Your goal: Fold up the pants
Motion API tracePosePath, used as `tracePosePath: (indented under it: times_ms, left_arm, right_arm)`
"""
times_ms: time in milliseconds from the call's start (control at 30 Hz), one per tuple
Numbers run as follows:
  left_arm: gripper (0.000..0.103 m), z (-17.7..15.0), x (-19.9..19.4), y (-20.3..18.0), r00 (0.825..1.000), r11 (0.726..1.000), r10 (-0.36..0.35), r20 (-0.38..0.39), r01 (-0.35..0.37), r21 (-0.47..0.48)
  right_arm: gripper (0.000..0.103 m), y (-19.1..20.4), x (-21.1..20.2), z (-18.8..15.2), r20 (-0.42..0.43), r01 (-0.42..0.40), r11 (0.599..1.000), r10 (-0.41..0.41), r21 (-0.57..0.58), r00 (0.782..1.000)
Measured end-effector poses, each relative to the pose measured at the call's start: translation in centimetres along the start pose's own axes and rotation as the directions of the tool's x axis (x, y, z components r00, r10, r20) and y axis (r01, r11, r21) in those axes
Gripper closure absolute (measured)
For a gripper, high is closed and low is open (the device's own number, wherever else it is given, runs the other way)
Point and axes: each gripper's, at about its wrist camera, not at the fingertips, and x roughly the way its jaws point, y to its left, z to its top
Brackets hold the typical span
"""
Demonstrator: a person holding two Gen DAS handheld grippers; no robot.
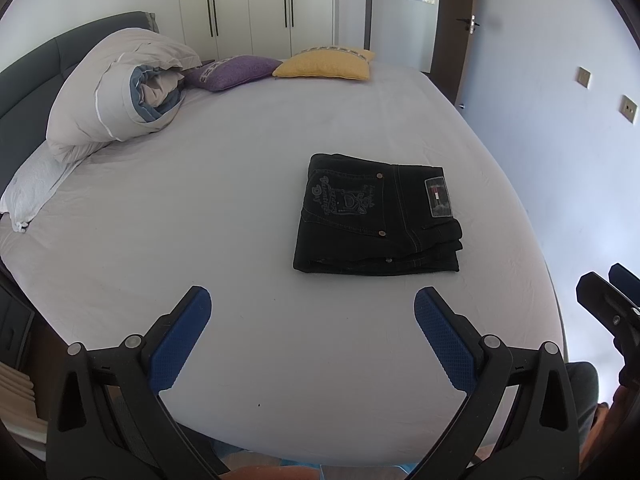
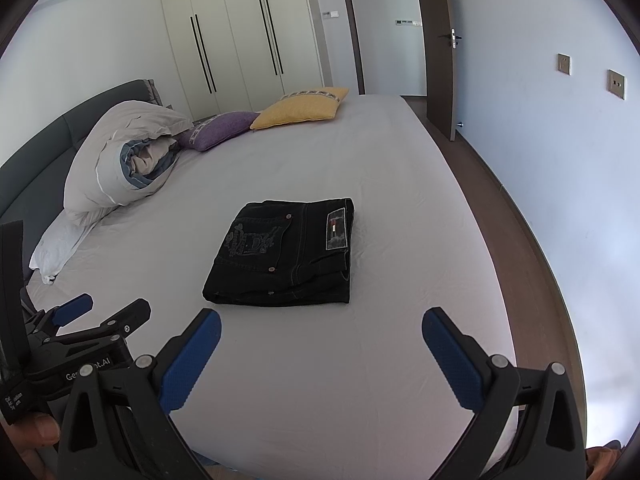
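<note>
We see the pants [image 1: 376,216] lying folded into a compact, roughly square stack on the pale sheet of the bed [image 1: 240,240], toward its right half and a little ahead of both tools. They are black denim with pale contrast stitching. The top face shows a back pocket with grey embroidered lettering and a crest-like motif, small metal rivets at the pocket corners, and a rectangular brand patch [image 1: 437,197] near the waistband on the right side. Several layers show at the near edge, stacked fairly evenly, with the waistband end slightly bulging at the right.

Our left gripper [image 1: 312,336] hangs above the near edge of the bed, its blue-padded fingers spread wide and holding nothing. Our right gripper [image 2: 320,354] is likewise spread apart and empty, short of the pants. Neither tool touches the cloth.
</note>
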Motion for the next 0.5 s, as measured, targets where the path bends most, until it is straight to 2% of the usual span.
tracePosePath:
  times_ms: [500]
  left_arm:
    - [0.000, -0.27, 0.23, 0.30, 1.000, 1.000, -0.003, -0.009, 0.003, 0.001]
  right_arm:
    - [0.000, 0.11, 0.19, -0.02, -0.006, -0.006, 1.000, 0.006, -0.004, 1.000]
